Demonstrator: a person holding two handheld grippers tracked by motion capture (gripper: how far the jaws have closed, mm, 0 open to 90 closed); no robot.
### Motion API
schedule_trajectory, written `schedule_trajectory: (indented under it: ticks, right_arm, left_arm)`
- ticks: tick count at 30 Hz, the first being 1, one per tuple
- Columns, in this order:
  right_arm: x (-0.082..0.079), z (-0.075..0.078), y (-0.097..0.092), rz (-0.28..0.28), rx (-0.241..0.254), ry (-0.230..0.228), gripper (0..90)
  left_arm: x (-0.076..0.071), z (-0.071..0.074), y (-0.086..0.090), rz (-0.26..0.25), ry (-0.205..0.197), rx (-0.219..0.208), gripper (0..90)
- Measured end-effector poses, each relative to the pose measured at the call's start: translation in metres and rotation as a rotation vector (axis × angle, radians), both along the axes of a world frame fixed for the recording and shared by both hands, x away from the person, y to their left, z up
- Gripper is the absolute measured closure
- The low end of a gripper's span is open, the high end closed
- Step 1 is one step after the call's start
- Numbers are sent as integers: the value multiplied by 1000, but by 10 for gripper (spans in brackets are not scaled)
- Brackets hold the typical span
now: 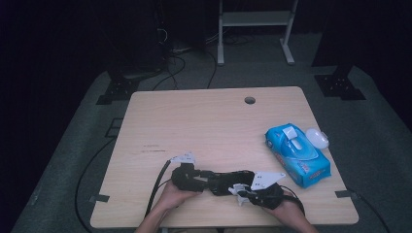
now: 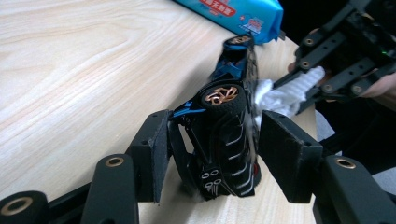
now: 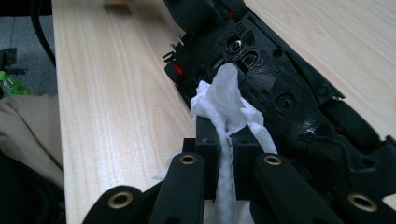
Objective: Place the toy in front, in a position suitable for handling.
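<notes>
Near front edge of the desk, both grippers met over a black toy car with blue trim. Car was tipped on its side, underside turned toward the right gripper, nose pointing away toward the blue wet-wipe pack.

Left gripper grasped the car: its two black pads sat either side of the rear end, the left pad against the car's body, the right pad close on the underside; whether that pad pressed I could not quite tell. Copper-coloured wheel stood just above the pads. Twin exhaust pipes faced the camera.

Right gripper was clenched on a white wipe, jaws fully together with the twisted wipe pinched between them. The bunched free end of the wipe lay against the car's black underside, beside a screw boss. In the left gripper view the same wipe showed touching the chassis behind the wheel.

Wipe pack lay at the right side of the desk, well apart from the car, its flap open and a white lid beside it.
</notes>
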State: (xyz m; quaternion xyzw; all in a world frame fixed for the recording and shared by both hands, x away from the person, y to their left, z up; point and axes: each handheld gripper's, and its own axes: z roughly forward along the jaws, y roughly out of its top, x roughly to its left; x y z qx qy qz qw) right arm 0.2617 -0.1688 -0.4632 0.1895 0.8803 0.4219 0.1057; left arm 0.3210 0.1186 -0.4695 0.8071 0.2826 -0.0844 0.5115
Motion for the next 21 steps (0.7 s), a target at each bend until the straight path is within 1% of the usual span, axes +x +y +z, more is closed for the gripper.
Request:
schedule_trajectory:
  ticks: [1,4,6,9,10,13,14,15,17,18,19,21]
  right_arm:
    - [0,0,0,-2,-1,2,848]
    - [1,-1,0,-1,-8,3,848]
    - [1,-2,1,-1,-13,5,847]
    - [2,-3,1,-4,-20,6,847]
    - [3,-3,1,-5,-23,6,847]
    - [4,-5,2,-10,-30,10,846]
    - [4,-5,3,-9,-33,10,846]
    - [4,-6,3,-10,-35,12,846]
    - [4,-7,5,-7,-42,13,846]
    - [4,-7,6,-5,-45,17,846]
    - [4,-7,6,-2,-45,18,846]
    - [4,-6,5,2,-45,24,847]
  left_arm:
    - [-1,0,0,-9,-12,-2,439]
    - [-3,1,-2,-20,-23,-11,446]
    - [-4,1,-4,-28,-38,-11,446]
    - [-7,2,-8,-55,-69,4,444]
    - [-8,2,-9,-64,-73,5,446]
    - [-12,1,-16,-103,-100,38,447]
    - [-13,1,-19,-108,-101,46,447]
    - [-15,0,-23,-115,-120,65,441]
    - [-18,-1,-29,-113,-151,97,427]
    - [-19,-1,-31,-106,-159,100,432]
    - [-20,-1,-32,-99,-178,103,446]
    - [-21,0,-32,-89,-203,106,524]
